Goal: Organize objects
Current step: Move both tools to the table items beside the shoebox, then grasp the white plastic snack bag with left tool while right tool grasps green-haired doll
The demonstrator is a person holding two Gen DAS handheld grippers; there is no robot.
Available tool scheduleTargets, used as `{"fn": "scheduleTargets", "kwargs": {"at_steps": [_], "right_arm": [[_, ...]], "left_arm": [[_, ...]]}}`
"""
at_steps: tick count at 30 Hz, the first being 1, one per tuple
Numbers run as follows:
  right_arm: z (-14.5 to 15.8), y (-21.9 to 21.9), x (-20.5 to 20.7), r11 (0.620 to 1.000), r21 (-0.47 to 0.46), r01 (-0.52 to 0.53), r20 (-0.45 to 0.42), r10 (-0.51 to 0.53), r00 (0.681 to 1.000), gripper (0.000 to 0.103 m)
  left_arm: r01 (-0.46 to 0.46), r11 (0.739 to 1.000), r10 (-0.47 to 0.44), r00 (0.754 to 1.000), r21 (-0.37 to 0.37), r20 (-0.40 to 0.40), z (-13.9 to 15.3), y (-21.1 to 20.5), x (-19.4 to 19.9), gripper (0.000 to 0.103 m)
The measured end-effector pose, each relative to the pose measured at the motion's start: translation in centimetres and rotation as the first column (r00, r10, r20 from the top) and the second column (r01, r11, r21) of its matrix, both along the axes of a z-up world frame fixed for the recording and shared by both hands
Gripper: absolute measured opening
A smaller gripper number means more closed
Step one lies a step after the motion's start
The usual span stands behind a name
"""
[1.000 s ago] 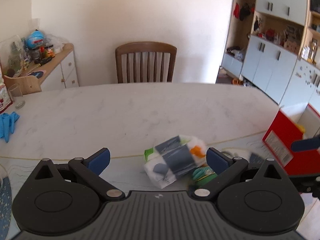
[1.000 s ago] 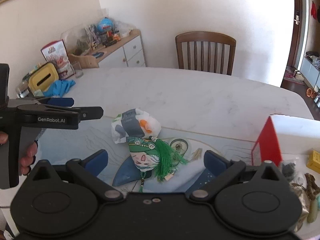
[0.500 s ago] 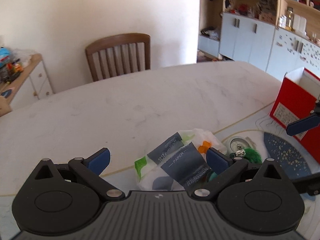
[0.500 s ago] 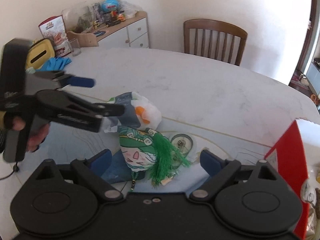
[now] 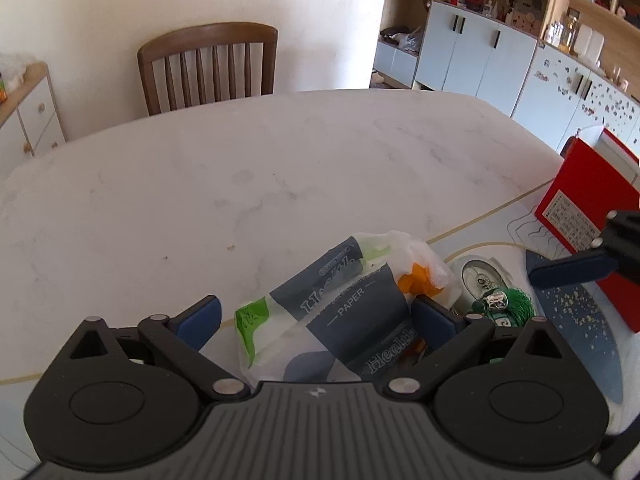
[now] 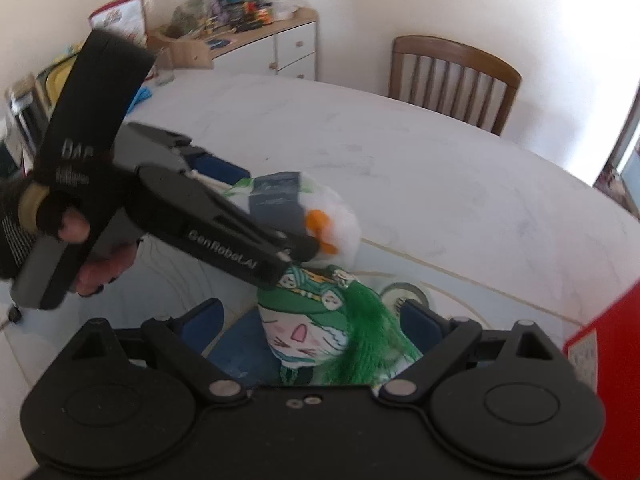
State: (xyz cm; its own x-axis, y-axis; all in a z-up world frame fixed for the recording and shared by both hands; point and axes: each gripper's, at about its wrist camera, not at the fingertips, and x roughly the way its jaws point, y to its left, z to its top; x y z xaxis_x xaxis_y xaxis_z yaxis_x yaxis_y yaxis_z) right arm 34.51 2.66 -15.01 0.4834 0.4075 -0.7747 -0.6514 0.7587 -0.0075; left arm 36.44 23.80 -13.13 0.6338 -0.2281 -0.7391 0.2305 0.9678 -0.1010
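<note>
Sideboard [image 6: 276, 40]: stands against the wall at the far left, its top crowded with small clutter, clear of the table's near corner.
Table [image 5: 280, 168]: pale marble top with a rounded far edge; the whole far half is bare, wide open room to move across.
Chair [image 5: 208, 66]: wooden, slat-backed, tucked in at the far edge of the table.
Left gripper [image 5: 316, 316]: held in a person's hand [image 6: 100, 260], angled down over the tissue pack; its blue pads stand apart, released, one on each side of the pack, the right pad just beside the wrapper, the left one apart from it.
Tissue pack [image 5: 340, 312]: soft plastic-wrapped paper pack, dark blue and green print with an orange patch, lying on the table near the near edge, between the left gripper's pads.
Plush doll [image 6: 320, 320]: green-haired, face up, just beside the pack on its near right side, lying on a blue patterned mat [image 5: 580, 320].
Right gripper [image 6: 308, 320]: points down at the doll, fingers spread wide and released, the doll's head between them, neither pad pressing on it.
Round tin lid [image 5: 480, 276]: flat on the table, touching the doll's green hair.
Red box [image 5: 588, 216]: open-topped, upright at the table's right edge, closing off that side.
Cabinets [image 5: 480, 52]: pale blue doors along the far right wall, well apart from the table.
</note>
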Motion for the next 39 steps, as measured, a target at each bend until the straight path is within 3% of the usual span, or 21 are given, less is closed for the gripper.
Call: {"fn": "scheduleTargets", "kwargs": {"at_steps": [6,12,20,26,39], "right_arm": [[-1.4,1.1,0.2,0.999,-0.048,-0.01,0.013,0.011,1.0,0.095],[-2.1,1.8,-0.1,0.997,-0.077,-0.016,0.037,0.019,0.999,0.095],[-1.8,1.7,-1.1,0.995,-0.089,-0.033,0.062,0.038,0.997,0.074],[-1.2,1.3,-1.6,0.997,-0.075,-0.032,0.077,0.038,0.996,0.069],[3.1,-2.4,-3.6,1.0,0.02,0.0,0.081,-0.002,0.997,0.069]], "left_arm": [[-0.004,0.999,0.004,1.0,-0.039,-0.015,-0.2,0.5,0.1,0.084],[-0.015,0.999,0.014,1.0,-0.04,-0.009,0.0,0.7,-0.4,0.058],[-0.017,1.0,0.017,1.0,0.006,0.017,0.5,-0.1,-1.5,0.034],[-0.053,0.998,0.052,0.998,0.029,0.034,1.0,-0.2,-2.3,0.03],[-0.107,0.994,0.108,0.993,-0.02,0.057,4.8,0.1,-5.7,0.029]]}}
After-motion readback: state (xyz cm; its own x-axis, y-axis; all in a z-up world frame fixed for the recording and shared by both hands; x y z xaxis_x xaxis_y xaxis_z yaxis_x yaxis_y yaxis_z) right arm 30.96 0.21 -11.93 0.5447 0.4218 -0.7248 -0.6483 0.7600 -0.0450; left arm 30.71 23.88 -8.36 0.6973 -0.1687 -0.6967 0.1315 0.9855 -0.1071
